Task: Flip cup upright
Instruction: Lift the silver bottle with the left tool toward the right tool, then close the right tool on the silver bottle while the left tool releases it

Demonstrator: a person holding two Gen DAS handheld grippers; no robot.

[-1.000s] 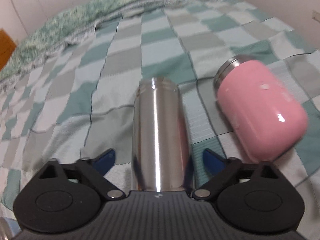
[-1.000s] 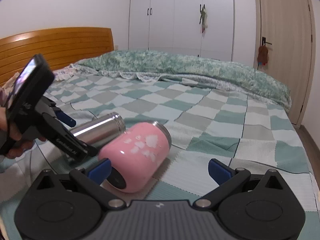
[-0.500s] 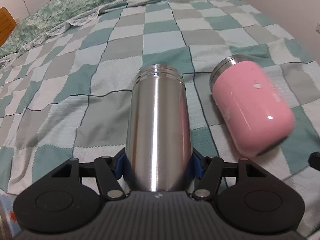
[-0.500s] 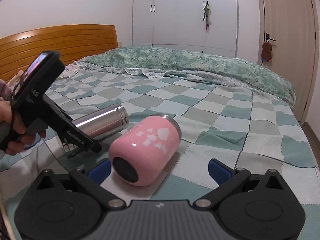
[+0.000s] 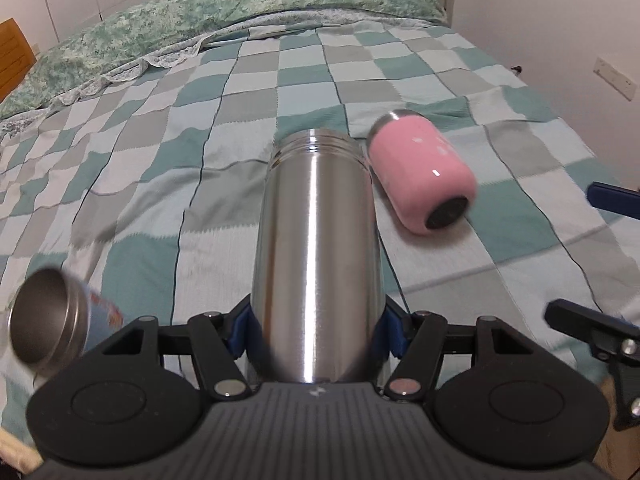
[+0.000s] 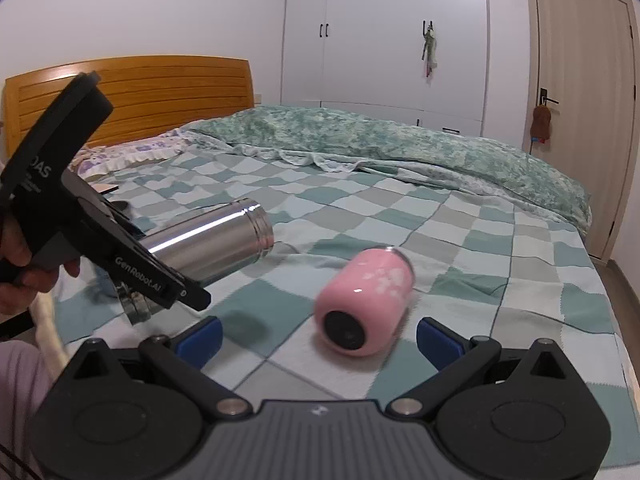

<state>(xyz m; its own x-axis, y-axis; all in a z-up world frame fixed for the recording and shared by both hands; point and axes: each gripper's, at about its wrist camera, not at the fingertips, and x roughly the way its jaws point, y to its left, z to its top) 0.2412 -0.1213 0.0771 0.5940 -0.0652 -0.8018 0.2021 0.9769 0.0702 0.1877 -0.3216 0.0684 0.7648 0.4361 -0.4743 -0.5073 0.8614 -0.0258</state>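
Note:
My left gripper (image 5: 316, 332) is shut on a steel cup (image 5: 316, 248) near its base and holds it above the bed, mouth pointing away. In the right wrist view the steel cup (image 6: 208, 242) is lifted and tilted, held by the left gripper (image 6: 160, 280). A pink cup (image 5: 420, 174) lies on its side on the checked bedspread, base toward me. My right gripper (image 6: 318, 336) is open, with the pink cup (image 6: 364, 302) lying just beyond and between its blue fingertips (image 6: 438, 342), apart from them.
A third cup with a steel mouth (image 5: 48, 326) lies at the lower left. The checked bedspread (image 5: 140, 200) covers the bed, with a folded green quilt (image 6: 400, 148) at the far side. A wooden headboard (image 6: 160, 92), wardrobe (image 6: 384, 40) and door (image 6: 580, 100) stand behind.
My left gripper closed on the steel cup and lifted it off the bed, tilting its mouth upward. The right gripper drew back, so the pink cup sits centred ahead of it.

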